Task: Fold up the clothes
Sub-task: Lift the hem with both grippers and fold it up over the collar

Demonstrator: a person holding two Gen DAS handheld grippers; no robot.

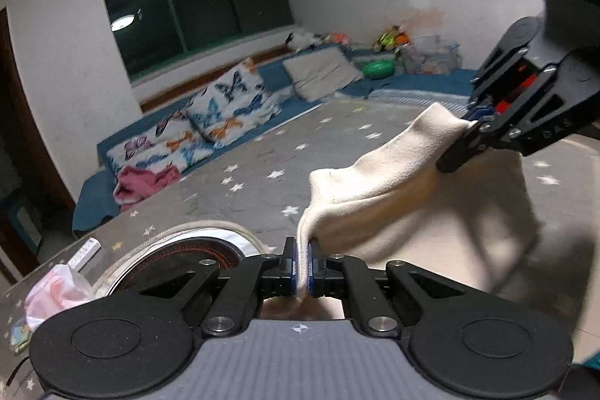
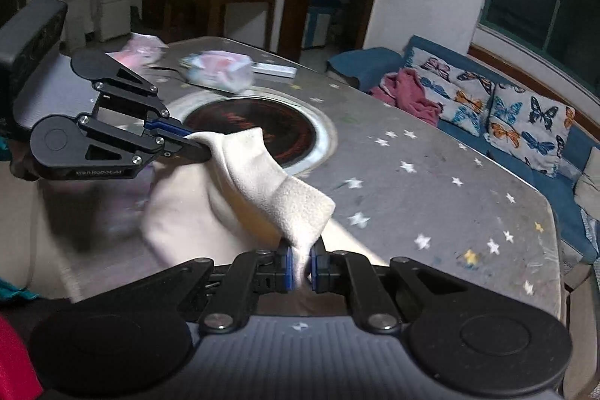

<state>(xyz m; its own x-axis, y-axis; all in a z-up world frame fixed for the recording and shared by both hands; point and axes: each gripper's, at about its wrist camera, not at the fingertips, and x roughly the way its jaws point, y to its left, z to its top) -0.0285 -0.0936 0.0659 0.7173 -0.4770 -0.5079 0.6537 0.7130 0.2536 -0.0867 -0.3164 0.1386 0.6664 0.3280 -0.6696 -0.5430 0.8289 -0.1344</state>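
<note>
hanging between left gripper and right gripper, both pinching its top edge: cream garment, soft, light, probably fleece; hold corners.

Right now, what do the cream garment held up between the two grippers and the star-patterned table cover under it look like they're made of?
The cream garment looks like fleece or brushed knit: matte, with a fuzzy nap and soft, thick folds where the left gripper and right gripper pinch it. The table cover looks like thin printed cloth or vinyl: flat grey with white stars, lying smooth with scuff marks. Which of the two, I can't tell.
</note>
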